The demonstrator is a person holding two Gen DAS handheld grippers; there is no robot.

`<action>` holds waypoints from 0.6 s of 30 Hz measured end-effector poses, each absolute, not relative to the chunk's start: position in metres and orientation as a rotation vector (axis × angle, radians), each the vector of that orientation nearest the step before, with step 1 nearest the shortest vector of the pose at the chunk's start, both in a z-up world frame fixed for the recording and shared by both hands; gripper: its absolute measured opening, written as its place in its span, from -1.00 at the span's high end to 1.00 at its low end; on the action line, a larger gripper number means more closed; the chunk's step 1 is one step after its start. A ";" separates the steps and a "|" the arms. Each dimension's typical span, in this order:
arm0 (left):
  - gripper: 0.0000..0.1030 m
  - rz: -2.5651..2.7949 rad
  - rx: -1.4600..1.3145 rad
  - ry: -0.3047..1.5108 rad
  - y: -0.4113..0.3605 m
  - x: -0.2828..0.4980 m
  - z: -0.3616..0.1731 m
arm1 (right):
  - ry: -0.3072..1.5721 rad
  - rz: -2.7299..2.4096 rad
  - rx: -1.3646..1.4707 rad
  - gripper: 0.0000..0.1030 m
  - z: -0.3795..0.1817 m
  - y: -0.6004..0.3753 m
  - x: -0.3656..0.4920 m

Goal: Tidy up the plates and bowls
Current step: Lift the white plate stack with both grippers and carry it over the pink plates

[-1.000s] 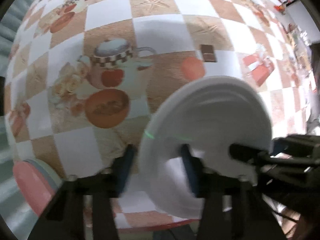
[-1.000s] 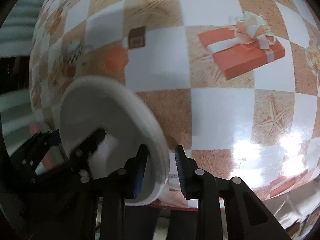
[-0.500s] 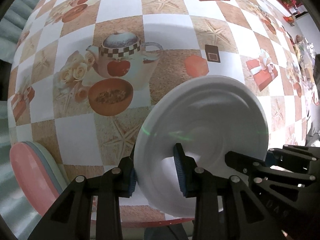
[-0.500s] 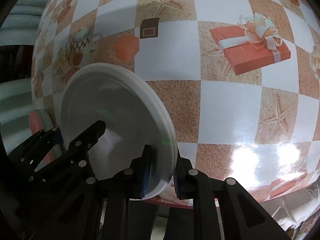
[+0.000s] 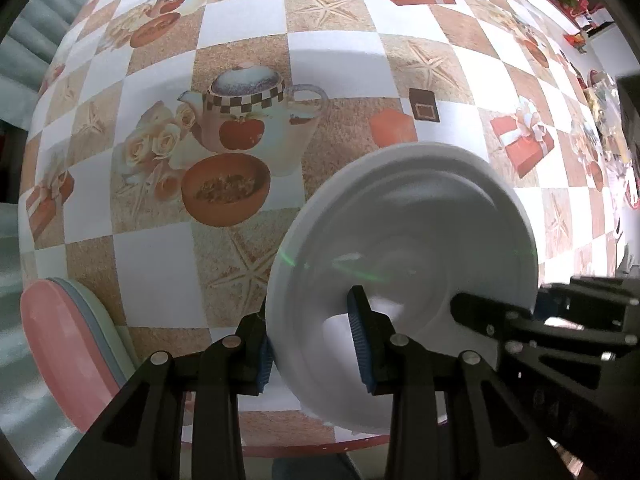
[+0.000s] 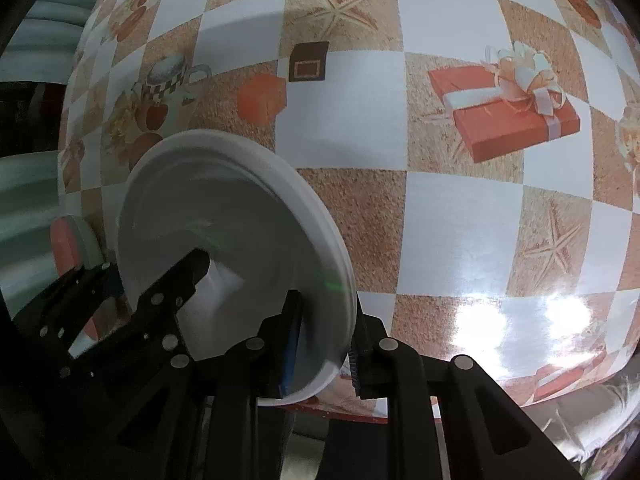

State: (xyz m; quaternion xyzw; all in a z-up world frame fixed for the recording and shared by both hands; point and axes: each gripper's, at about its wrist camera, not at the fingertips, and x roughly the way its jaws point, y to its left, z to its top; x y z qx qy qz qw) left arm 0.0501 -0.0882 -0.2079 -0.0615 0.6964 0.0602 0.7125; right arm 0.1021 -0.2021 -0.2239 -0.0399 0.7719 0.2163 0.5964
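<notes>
White round plastic plate (image 5: 404,236), clamped by left tool (image 5: 312,354) and right tool (image 6: 324,354), hangs right of the pink-topped plate stack (image 5: 68,354) at the surface's near-left edge.

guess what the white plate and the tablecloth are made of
White plate: likely plastic or melamine; smooth, semi-gloss, thin moulded rim with soft concentric ridges. Glazed ceramic cannot be ruled out.
Tablecloth: looks like printed vinyl or oilcloth; a glossy surface with bright glare patches and a flat printed check pattern.

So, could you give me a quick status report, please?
Left gripper and right gripper both shut on white plate. Plate stack at left. Nothing blocking.
</notes>
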 end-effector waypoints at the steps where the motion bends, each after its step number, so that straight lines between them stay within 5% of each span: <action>1: 0.29 0.126 -0.129 1.542 -0.088 0.047 -0.208 | 1.789 0.493 -0.093 0.55 -0.223 -0.199 0.101; 18: 0.29 0.086 -0.133 1.558 -0.030 -0.006 -0.210 | 1.788 0.438 -0.095 0.54 -0.213 -0.138 0.050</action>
